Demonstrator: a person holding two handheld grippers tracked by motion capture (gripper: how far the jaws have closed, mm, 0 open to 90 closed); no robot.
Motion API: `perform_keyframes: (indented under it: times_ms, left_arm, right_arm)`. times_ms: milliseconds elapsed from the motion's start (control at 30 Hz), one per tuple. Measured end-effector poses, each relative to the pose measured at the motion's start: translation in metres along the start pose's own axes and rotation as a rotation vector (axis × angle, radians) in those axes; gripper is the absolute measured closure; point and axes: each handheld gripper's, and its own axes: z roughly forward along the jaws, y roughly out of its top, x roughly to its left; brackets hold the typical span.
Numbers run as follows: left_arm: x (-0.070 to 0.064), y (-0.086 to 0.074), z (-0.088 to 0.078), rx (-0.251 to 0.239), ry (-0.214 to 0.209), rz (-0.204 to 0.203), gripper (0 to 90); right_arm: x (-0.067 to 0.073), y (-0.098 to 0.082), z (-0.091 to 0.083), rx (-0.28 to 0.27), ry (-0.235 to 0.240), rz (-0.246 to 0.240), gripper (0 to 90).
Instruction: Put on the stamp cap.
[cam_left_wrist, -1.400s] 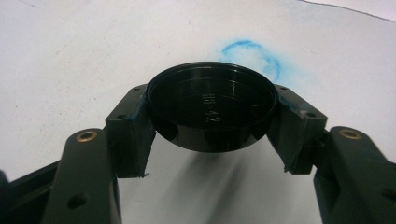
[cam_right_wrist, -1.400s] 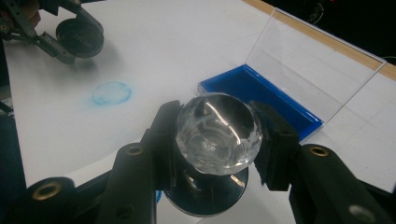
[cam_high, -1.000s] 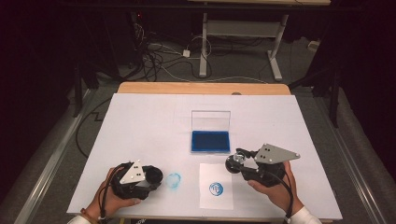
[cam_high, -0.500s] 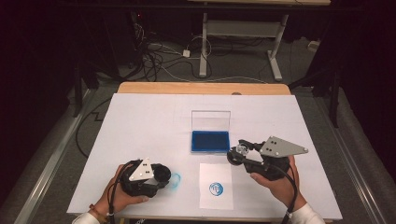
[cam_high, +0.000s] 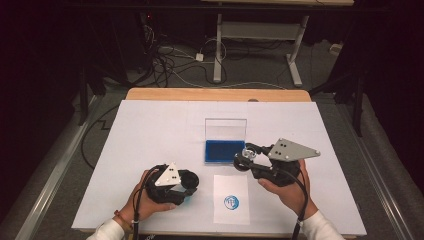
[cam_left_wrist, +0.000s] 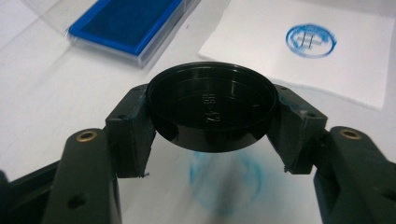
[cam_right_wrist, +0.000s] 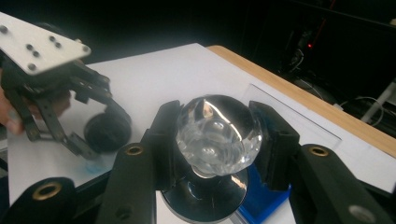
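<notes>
White table (cam_high: 150, 130) holds an open blue ink pad (cam_high: 223, 150) near its middle. Paper sheet (cam_high: 231, 198) with a blue round stamp mark lies just in front of the ink pad. Right gripper (cam_high: 243, 159), at the ink pad's right front corner, is clamped on a clear knob stamp (cam_right_wrist: 218, 133), lifted over the pad's edge. Left gripper (cam_high: 189, 181), left of the paper, front-left of the ink pad, is closed tight on a black round lid (cam_left_wrist: 212, 105), above a faint blue smudge (cam_left_wrist: 224, 179) on the table.
</notes>
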Motion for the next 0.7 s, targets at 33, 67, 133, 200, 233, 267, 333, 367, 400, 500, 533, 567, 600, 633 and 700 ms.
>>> perform_keyframes:
  times_ms: [33,67,133,200,233,267,333,367,400,500,533,567,600,633,700]
  left_arm:
    - [-0.002,0.003,0.003,-0.014,-0.014,-0.002,36.2]
    - [-0.003,0.005,0.004,-0.018,-0.021,-0.001,36.2]
    - [-0.007,0.01,0.009,-0.026,-0.03,0.008,36.2]
    - [-0.009,0.014,0.013,-0.042,-0.044,0.0,36.2]
    - [-0.01,0.016,0.014,-0.047,-0.046,0.0,36.2]
    - [-0.011,0.018,0.015,-0.059,-0.054,-0.002,36.2]
    - [-0.014,0.023,0.017,-0.084,-0.07,-0.008,36.2]
    - [-0.015,0.024,0.018,-0.089,-0.071,-0.004,36.2]
    - [-0.017,0.026,0.018,-0.102,-0.079,-0.007,36.2]
    - [-0.021,0.031,0.02,-0.113,-0.086,0.002,36.2]
    - [-0.022,0.031,0.02,-0.115,-0.086,0.004,36.2]
    - [-0.023,0.032,0.02,-0.118,-0.091,0.005,36.2]
    - [-0.025,0.033,0.02,-0.123,-0.084,0.01,36.2]
    - [-0.027,0.034,0.019,-0.132,-0.071,0.014,36.2]
    - [-0.029,0.034,0.017,-0.144,-0.087,0.012,36.2]
  right_arm:
    - [0.002,0.001,0.002,-0.002,0.006,-0.001,56.7]
    - [0.004,0.002,0.005,-0.01,0.024,0.004,56.8]
    - [0.01,0.004,0.011,-0.004,0.04,-0.003,56.7]
    - [0.015,0.005,0.017,-0.001,0.061,-0.007,56.8]
    - [0.018,0.005,0.019,0.0,0.07,-0.005,56.8]
    - [0.02,0.006,0.021,-0.001,0.078,-0.005,56.7]
    - [0.026,0.007,0.026,0.0,0.102,-0.008,56.8]
    - [0.029,0.007,0.028,0.001,0.113,-0.008,56.7]
    - [0.031,0.008,0.03,0.0,0.122,-0.007,56.7]
    - [0.038,0.007,0.035,0.004,0.147,-0.01,56.7]
    - [0.04,0.006,0.036,0.008,0.154,-0.007,56.7]
    - [0.041,0.005,0.037,0.009,0.154,-0.005,56.7]
    - [0.042,0.004,0.037,0.009,0.157,0.001,56.7]
    - [0.043,0.001,0.039,0.011,0.168,0.01,56.8]
    - [0.044,-0.001,0.04,0.019,0.176,0.02,56.7]
